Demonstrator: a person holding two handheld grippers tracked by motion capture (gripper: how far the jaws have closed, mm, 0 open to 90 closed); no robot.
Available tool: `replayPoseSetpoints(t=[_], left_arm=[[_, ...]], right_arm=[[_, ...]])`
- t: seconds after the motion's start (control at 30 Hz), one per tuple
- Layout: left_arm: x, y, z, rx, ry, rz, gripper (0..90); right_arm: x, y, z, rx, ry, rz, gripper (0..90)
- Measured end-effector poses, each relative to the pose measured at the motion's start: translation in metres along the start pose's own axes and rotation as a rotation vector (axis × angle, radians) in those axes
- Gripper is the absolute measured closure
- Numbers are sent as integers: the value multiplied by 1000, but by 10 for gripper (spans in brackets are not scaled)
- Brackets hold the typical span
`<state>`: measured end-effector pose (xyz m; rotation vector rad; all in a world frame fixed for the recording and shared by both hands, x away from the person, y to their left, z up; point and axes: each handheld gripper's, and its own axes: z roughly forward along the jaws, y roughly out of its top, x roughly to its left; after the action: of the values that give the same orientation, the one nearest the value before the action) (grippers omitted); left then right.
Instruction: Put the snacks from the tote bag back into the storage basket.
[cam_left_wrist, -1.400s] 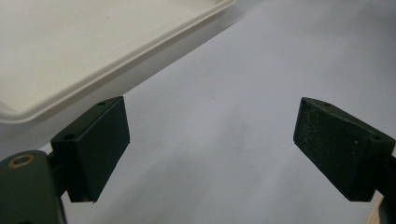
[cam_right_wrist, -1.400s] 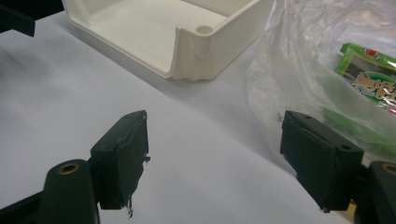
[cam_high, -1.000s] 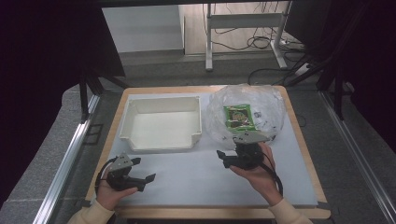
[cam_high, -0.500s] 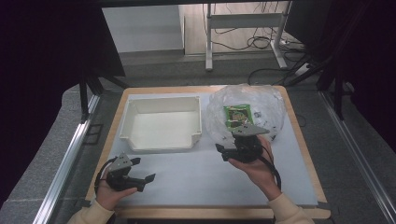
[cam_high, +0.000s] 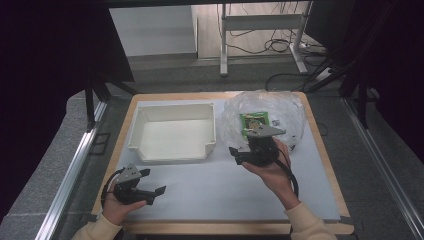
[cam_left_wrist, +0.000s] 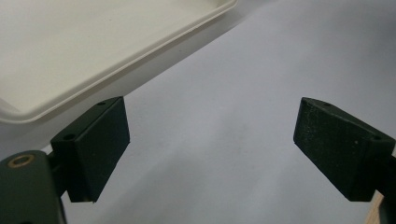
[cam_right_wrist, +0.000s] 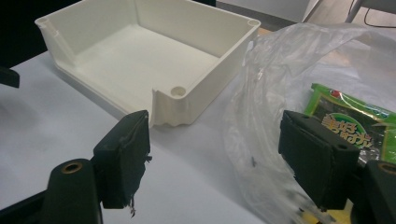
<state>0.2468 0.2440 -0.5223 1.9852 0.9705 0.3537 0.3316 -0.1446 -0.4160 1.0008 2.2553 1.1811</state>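
Approach step, I judge. My right tongs (cam_high: 243, 151) hang open, empty, centre-right of frame at the clear bag's (cam_high: 235, 122) near edge; green snack packet (cam_high: 254, 122) sits inside it. Left tongs (cam_high: 154, 183) open, lower left. Next: nose into bag, pinch packet.

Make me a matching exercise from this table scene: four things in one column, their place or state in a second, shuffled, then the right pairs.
Things
1. white tray
2. green packet
3. left gripper
4. right gripper

Place or state
A. inside the clear plastic bag
B. open, at the bag's near edge
C. empty, on the mat's left half
D. open, over bare mat near the front-left corner

Pairs: 1-C, 2-A, 3-D, 4-B
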Motion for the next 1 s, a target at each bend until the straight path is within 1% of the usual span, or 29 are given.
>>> replayPoseSetpoints(t=[0.07, 0.13, 0.43, 0.6, 0.63, 0.77, 0.83, 1.0], left_arm=[[0, 0, 0, 0, 0, 1, 107], [0, 0, -1, 0, -2, 3, 107], [1, 0, -1, -1, -5, 2, 107], [1, 0, -1, -1, -1, 1, 107], [0, 0, -1, 0, 2, 2, 107], [0, 0, -1, -1, 5, 1, 107], [0, 0, -1, 0, 7, 1, 107], [-2, 0, 0, 6, 7, 7, 107]], right_arm=[[-2, 2, 1, 1, -5, 6, 254], [-6, 5, 4, 2, -25, 13, 259], [-18, 14, 8, -1, -31, 37, 258], [-24, 15, 10, 7, -30, 46, 258], [-27, 15, 11, 14, -41, 42, 258], [-31, 15, 13, 18, -42, 48, 258], [-37, 16, 13, 15, -45, 67, 258], [-45, 18, 14, 13, -59, 76, 263]])
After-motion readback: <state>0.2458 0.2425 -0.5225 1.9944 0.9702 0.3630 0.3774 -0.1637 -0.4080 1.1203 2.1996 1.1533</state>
